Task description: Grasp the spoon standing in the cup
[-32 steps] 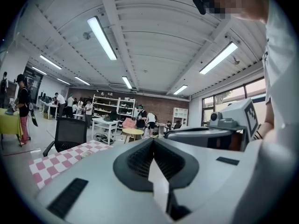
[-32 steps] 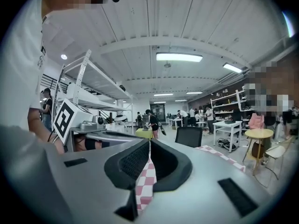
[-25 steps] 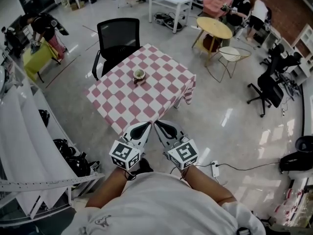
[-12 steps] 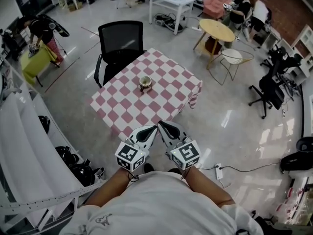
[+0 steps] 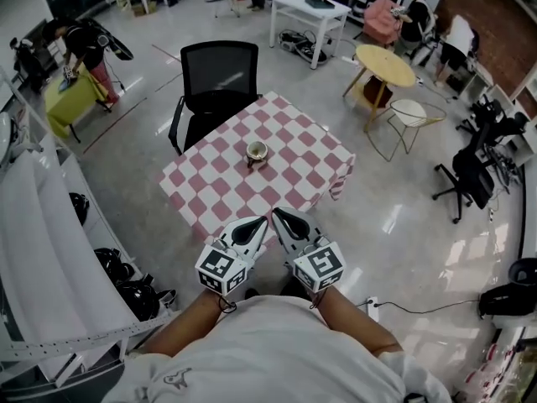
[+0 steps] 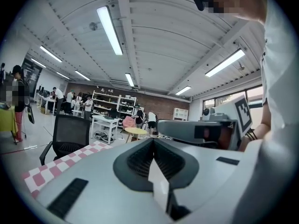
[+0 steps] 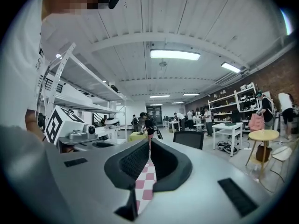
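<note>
At my far left stands a white shelf rack [image 5: 46, 225], well apart from everything else. Next over is a black chair [image 5: 220, 74], pushed up to the far side of a table [image 5: 214, 193] with a pink and white checked cloth. The cup [image 5: 257, 151] stands upright near the middle of that cloth, well ahead of both my tools and touched by neither. It is too small from my head for me to pick out the spoon in it.

My left tongs [image 5: 258, 222] hang over the near edge of the table, close to my body. Seen along them, my left tongs [image 6: 153, 143] have their tips pressed together, with only a thin slit behind and nothing in it. The checked cloth [image 6: 46, 169] and the chair [image 6: 70, 135] show off to their left.

Just beside them, my right tongs [image 5: 280, 216] point the same way, almost touching the left pair at the tips. From their own camera, my right tongs [image 7: 150, 144] are likewise closed on nothing. The checked cloth [image 7: 146, 183] shows through the narrow slit.

Off to the right, well beyond the table, stands a round yellow table [image 5: 384, 54].
</note>
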`<state>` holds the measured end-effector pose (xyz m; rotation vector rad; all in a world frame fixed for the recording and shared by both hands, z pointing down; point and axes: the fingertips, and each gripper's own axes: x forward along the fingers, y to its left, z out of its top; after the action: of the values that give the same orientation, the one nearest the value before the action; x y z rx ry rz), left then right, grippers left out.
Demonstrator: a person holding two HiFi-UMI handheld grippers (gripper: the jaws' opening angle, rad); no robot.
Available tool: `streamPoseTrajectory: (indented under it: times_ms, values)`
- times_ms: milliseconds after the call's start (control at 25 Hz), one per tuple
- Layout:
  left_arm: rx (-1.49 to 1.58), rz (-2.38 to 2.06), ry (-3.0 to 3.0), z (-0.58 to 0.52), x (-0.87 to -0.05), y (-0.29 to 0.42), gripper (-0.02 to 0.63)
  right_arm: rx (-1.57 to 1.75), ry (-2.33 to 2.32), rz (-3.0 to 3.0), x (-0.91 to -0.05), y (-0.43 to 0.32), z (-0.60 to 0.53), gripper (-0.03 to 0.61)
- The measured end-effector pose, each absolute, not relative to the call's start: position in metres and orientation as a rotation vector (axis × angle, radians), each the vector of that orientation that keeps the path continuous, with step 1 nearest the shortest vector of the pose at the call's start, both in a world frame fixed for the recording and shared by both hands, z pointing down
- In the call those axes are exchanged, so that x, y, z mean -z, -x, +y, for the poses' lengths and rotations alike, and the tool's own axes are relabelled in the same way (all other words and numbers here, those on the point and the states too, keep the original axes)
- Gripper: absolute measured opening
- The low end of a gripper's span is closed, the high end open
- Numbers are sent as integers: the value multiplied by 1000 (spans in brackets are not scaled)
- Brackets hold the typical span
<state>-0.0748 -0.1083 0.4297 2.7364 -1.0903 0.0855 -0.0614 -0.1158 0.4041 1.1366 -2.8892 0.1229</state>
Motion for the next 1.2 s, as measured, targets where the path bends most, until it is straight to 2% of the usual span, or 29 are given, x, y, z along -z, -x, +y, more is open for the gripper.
streamPoseTrajectory:
  times_ms: [400,880,1200]
  values:
    - [-59,-1228,-2671,-166,-430,44,11,-113,-968,-2943,-403,31,-174,34]
    - [-50,-1319,-2626,-228,-433,-40,11,-82,-824,-2971,-405,-58,-231,34]
    - [-101,-1372,-2548,-255,-459,-51,11,-154,-790,-2968,-432,-83,-250,34]
